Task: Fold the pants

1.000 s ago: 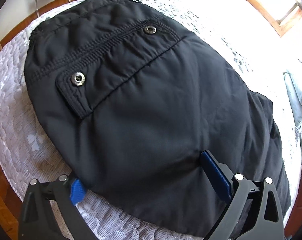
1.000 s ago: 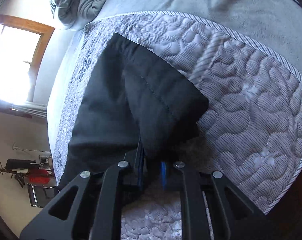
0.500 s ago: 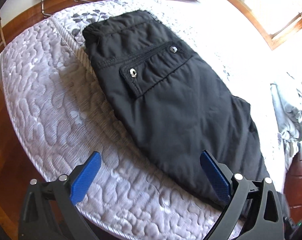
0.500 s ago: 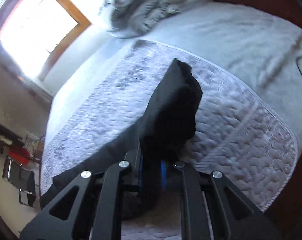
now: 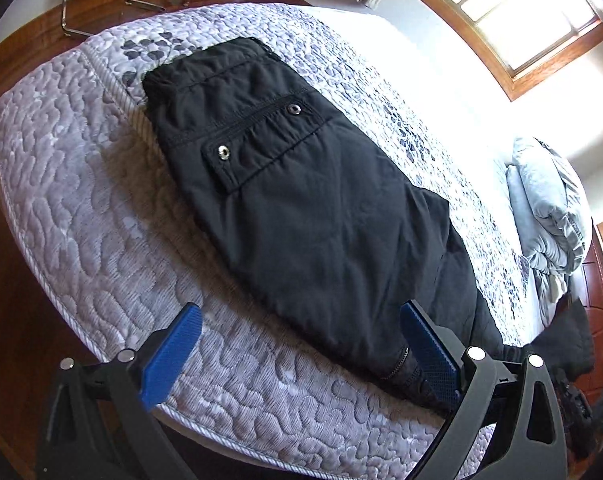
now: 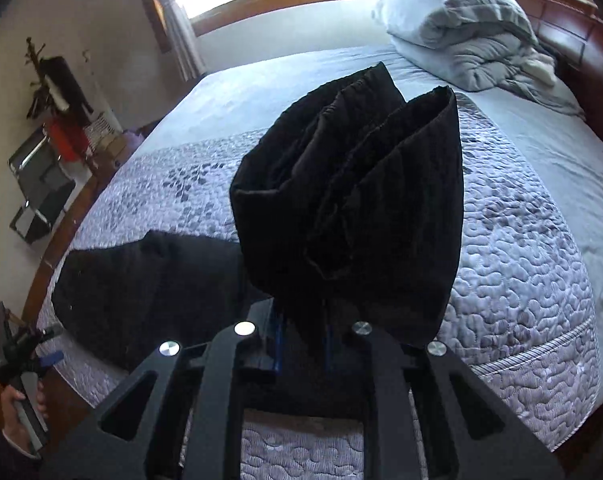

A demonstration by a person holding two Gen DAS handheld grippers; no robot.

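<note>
Your right tool (image 6: pixel 301 344) is clamped tight on the hem end of the pants (image 5: pixel 301 216), leg cuffs bunched and lifted off the bed (image 5: pixel 81 200). Waist half lies flat, pocket side up, long axis running from waistband (far end, twd the chair) to your raised end. Left tool (image 5: pixel 297 344) hangs wide open, empty, just off the pants' near edge. Fold likely goes hem-to-waist, along that axis; right hand leads.

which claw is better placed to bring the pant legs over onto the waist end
Right, most likely: the right claw is shut on the lifted leg ends of the black pants, while the left claw stands open with nothing between its pads.
</note>
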